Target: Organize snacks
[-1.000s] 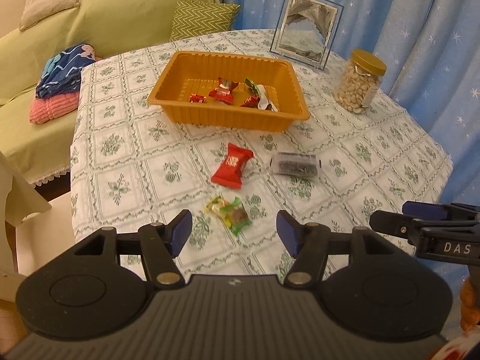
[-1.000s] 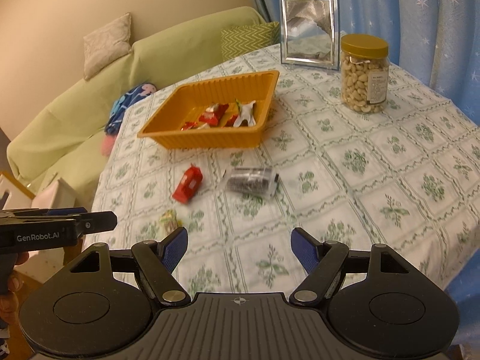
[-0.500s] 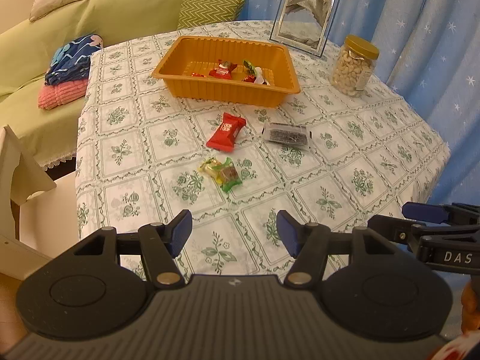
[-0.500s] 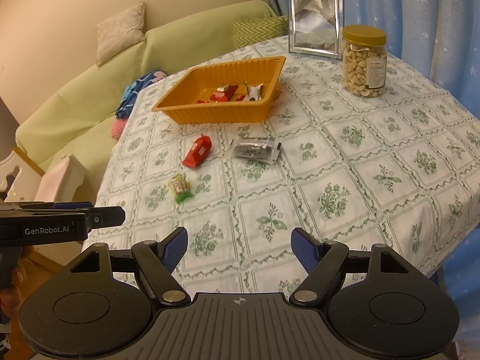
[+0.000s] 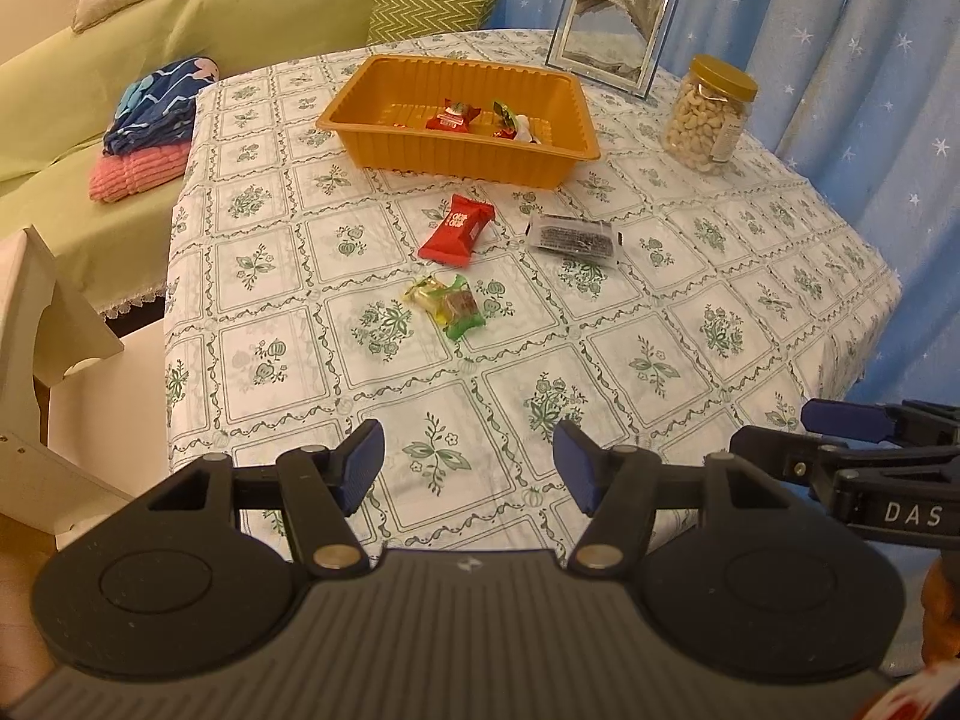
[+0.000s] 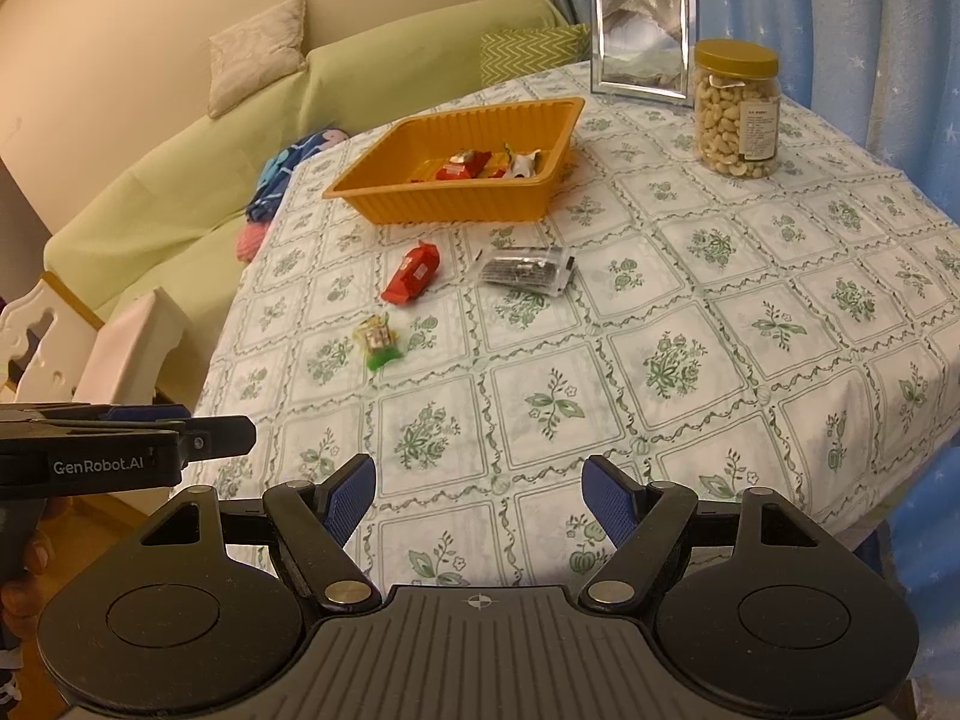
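An orange tray with several wrapped snacks stands at the table's far side. In front of it lie a red snack packet, a clear packet of dark snack and a green-yellow candy. My left gripper is open and empty above the table's near edge. My right gripper is open and empty, beside it at the near edge. Each gripper shows at the side of the other's view.
A jar of cashews and a picture frame stand at the far right. A green sofa with folded cloths is left of the table. A white chair stands at the near left.
Both grippers have pulled back from the snacks toward the table's near edge, still open and empty. The snacks have not moved.
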Demonstrator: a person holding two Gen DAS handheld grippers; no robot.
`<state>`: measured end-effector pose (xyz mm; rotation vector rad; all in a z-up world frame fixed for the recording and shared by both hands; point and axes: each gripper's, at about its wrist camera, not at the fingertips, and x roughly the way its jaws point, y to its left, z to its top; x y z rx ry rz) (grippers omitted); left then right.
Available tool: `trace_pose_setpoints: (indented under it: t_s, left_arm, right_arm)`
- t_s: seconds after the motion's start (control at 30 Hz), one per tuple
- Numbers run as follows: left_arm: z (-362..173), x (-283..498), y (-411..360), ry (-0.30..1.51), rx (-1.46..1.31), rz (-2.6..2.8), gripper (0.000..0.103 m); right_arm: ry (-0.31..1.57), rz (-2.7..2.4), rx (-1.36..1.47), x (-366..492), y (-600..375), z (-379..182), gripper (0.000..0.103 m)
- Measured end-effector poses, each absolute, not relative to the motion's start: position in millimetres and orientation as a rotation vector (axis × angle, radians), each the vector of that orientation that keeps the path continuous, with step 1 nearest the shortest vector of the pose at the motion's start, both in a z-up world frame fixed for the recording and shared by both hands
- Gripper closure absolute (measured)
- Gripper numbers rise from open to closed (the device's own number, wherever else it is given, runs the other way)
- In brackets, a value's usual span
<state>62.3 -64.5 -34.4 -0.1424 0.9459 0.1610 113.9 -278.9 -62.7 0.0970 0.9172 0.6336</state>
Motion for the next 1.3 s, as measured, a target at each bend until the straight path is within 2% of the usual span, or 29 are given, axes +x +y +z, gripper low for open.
trace_pose_setpoints:
  t_s: [0.87,1.13,1.23,1.3]
  left_arm:
    - [-61,124,-40,0.946,-0.125,0.063,0.043]
    - [-87,148,-39,0.941,-0.106,0.029,0.053]
    - [-97,159,-39,0.947,-0.110,0.023,0.062]
    - [-102,166,-40,0.943,-0.099,0.028,0.063]
  right_arm:
    - [0.949,0.550,0.115,161,-261,-75,0.027]
    - [0.985,0.518,0.132,180,-260,-86,0.027]
    - [1.000,0.505,0.135,185,-261,-90,0.027]
    - [1.010,0.495,0.138,189,-263,-93,0.027]
